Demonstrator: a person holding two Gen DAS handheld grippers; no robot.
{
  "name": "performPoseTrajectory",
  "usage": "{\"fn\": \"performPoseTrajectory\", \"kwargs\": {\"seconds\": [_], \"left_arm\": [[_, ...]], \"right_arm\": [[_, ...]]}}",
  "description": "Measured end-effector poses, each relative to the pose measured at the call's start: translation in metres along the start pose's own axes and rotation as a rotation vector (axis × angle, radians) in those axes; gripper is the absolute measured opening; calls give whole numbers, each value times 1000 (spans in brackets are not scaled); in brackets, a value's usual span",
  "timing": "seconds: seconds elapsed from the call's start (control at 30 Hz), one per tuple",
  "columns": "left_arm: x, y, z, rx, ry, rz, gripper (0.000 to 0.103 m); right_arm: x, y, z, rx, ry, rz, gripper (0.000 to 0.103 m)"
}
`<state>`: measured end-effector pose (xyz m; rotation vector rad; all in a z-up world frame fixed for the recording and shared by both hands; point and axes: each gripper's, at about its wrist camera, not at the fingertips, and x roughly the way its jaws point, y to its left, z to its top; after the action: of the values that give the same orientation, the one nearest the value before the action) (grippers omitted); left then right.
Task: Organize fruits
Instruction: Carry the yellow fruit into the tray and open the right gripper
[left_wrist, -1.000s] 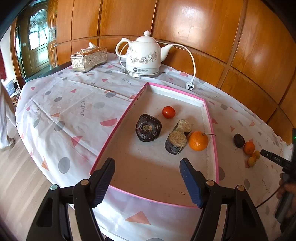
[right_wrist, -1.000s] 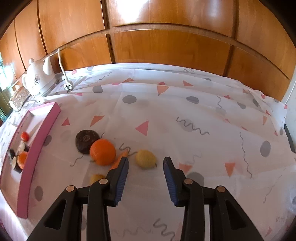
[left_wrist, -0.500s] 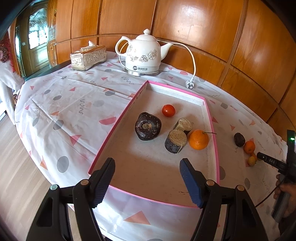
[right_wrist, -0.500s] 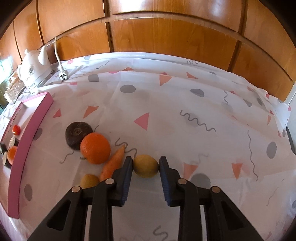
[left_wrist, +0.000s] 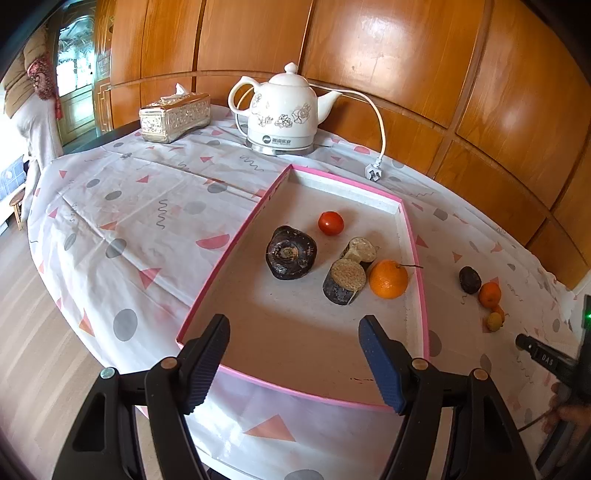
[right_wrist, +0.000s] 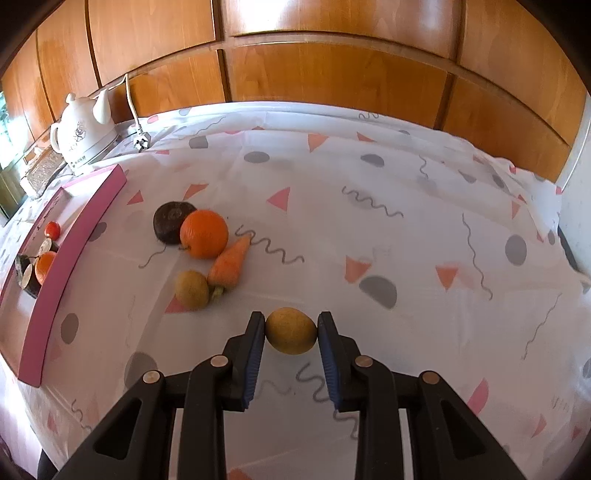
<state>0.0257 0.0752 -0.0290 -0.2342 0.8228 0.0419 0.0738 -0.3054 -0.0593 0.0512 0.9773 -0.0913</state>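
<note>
Patterned tablecloth (right_wrist: 369, 229), right tongs (right_wrist: 291, 330) pinching lemon (right_wrist: 291, 331)

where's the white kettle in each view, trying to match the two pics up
Left wrist view: the white kettle stands at top centre, on the tablecloth just beyond the far end of the pink tray.
Right wrist view: the white kettle is at the far left edge, upper part, spout pointing up and right, again just past the pink tray.
Shared landmark: its white plug lying on the cloth beside it.
</note>
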Motion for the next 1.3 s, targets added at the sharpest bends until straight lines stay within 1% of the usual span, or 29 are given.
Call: {"fn": "performPoseTrajectory", "kwargs": {"seconds": [0.27, 0.6, 0.77, 0.93, 1.17, 1.3], "left_arm": [[-7, 3, -1, -10, -10, 11, 73], [-15, 2, -2, -8, -21, 14, 74], [-16, 4, -2, -17, -27, 7, 74], [-15, 6, -2, -27, -24, -2, 74], [-13, 13, -1, -52, -28, 5, 74], [-14, 20, 0, -78, -39, 14, 74]], "right_arm": [[3, -12, -10, 66, 8, 21, 29], [-3, -11, -16, 61, -5, 16, 29], [-14, -1, -21, 25, -25, 42, 29], [-25, 18, -22, -23, -35, 131, 29], [-33, 73, -22, -164, -18, 272, 29], [-39, 107, -16, -223, -15, 364, 29]]}}
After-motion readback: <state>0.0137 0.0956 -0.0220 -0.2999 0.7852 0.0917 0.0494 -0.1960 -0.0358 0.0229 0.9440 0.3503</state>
